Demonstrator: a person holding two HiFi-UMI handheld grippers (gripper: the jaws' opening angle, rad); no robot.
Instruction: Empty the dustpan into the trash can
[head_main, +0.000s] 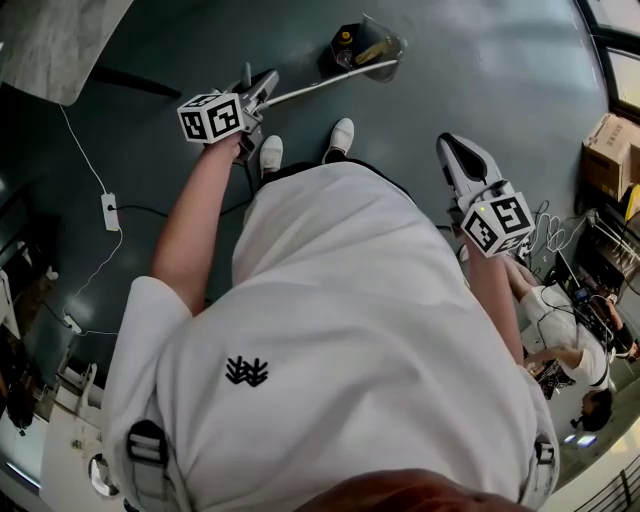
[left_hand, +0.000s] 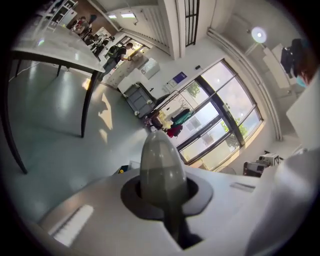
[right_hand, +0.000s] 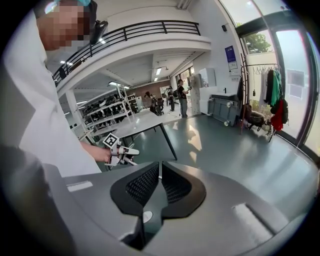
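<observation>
In the head view my left gripper (head_main: 260, 92) is held out over the grey floor, shut on the long silver handle (head_main: 330, 82) of the dustpan (head_main: 362, 47). The dark pan rests on the floor ahead of my white shoes, with something yellow in it. From the left gripper view the handle's rounded grey end (left_hand: 159, 165) stands up between the jaws of that gripper (left_hand: 164, 192), and a corner of the pan (left_hand: 123, 170) peeks past it. My right gripper (head_main: 457, 152) (right_hand: 159, 176) hangs at my right side, shut with its pads together and nothing in it. I see no trash can.
A table (head_main: 55, 40) stands at the far left, and a white power strip (head_main: 110, 210) with its cable lies on the floor beneath it. A cardboard box (head_main: 608, 152) and a seated person (head_main: 565, 340) are at the right. Large windows (left_hand: 225, 105) face the left gripper.
</observation>
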